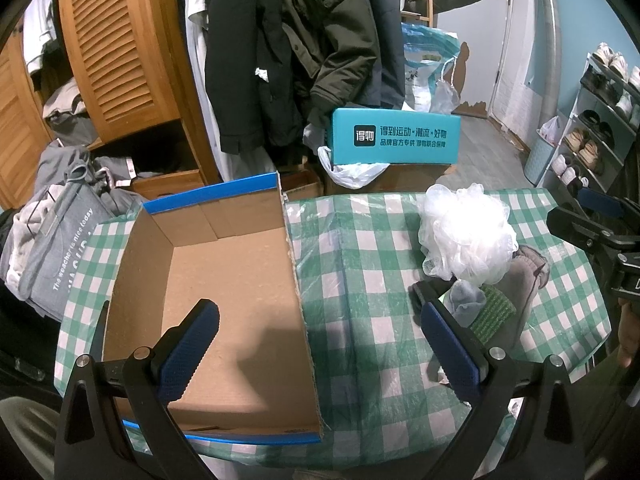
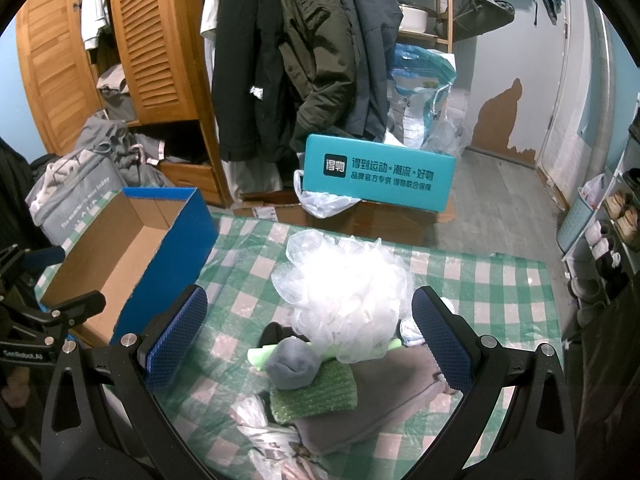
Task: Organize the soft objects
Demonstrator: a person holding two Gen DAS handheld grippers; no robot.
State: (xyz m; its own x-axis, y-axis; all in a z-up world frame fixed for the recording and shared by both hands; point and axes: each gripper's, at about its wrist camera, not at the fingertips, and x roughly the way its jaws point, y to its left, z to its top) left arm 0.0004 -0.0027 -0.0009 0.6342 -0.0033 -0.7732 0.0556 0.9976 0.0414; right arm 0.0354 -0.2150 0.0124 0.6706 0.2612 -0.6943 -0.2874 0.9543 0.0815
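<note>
Table [image 1: 360, 240] covered with green-and-white check cloth under clear plastic film. Open cardboard box [image 1: 240, 280] with blue outer walls sits on the left part of the table; inside is bare cardboard, nothing in it.

Left gripper [image 1: 320, 320]: jaws spread wide, nothing between them. Left finger [image 1: 192, 344] hangs over the box interior; right finger [image 1: 448, 344] is over the cloth, just right of the box's right wall. Its shadow falls on the box floor.

Right gripper [image 2: 308, 328]: jaws spread wide, nothing gripped. It hovers over the pile of soft items, which shows between the two fingers; contact with the pile cannot be told.

Soft pile, right part of the table, apart from the box:
- white mesh puff [image 2: 344, 300], largest and topmost, at the far side of the pile
- grey sock ball [image 2: 290, 364], in front of the puff, resting on the green pad
- green pad [image 2: 316, 398], textured, lying on the grey cloth
- grey cloth [image 2: 384, 396], folded, at the bottom
- light green strip [image 2: 258, 356] shows beside the sock ball; what it is cannot be told
- crumpled plastic bag [image 2: 260, 432] at the near edge of the pile

From the left wrist view the same pile lies right of the gripper: puff [image 1: 466, 232], sock ball [image 1: 466, 300], pad [image 1: 494, 312].

Beyond the table: teal box [image 2: 378, 172] on cartons, hanging coats [image 2: 304, 60], wooden louvred wardrobe [image 2: 156, 40], shoe rack [image 1: 600, 120] at far right.
</note>
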